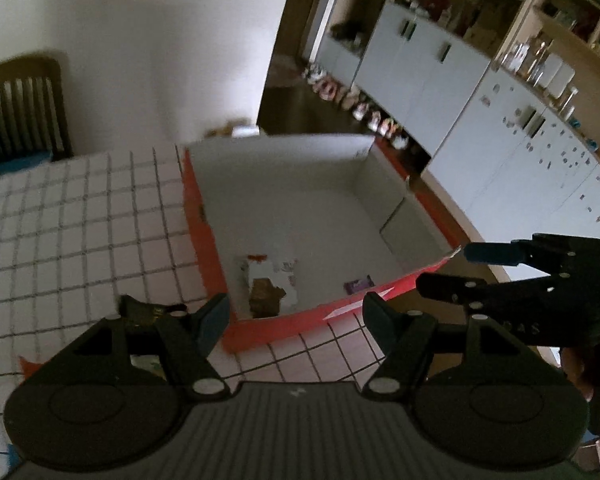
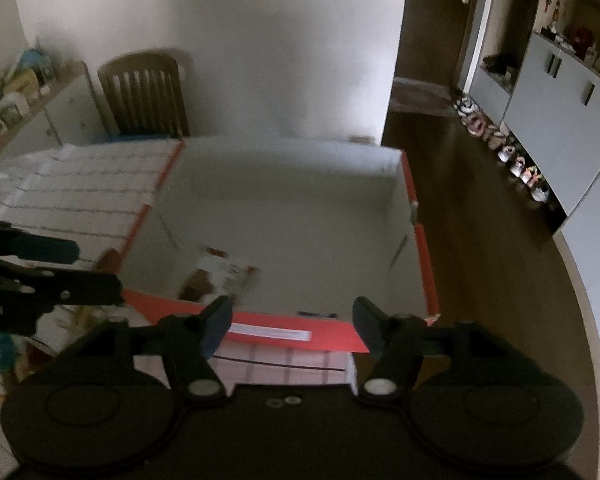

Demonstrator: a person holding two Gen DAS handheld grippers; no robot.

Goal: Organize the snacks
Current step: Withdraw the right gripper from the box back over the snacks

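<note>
two empty grippers above a red cardboard box (image 1: pixel 332 312) with a white inside.
left gripper (image 1: pixel 296 314) and right gripper (image 2: pixel 292 326) both wide; best approach the next snack squarely before closing.

box (image 1: pixel 396 280) open-topped, mostly bare floor inside

No text, brand, or number can be read in either view; both are dim and blurred. Print on the snack packet (image 1: pixel 266 280) in the red box (image 1: pixel 204 232): illegible. White label strip (image 2: pixel 270 332) on the box's front wall: too blurred. Faint pale marks on the right hand-held gripper (image 1: pixel 444 268) body: not decipherable.
</note>
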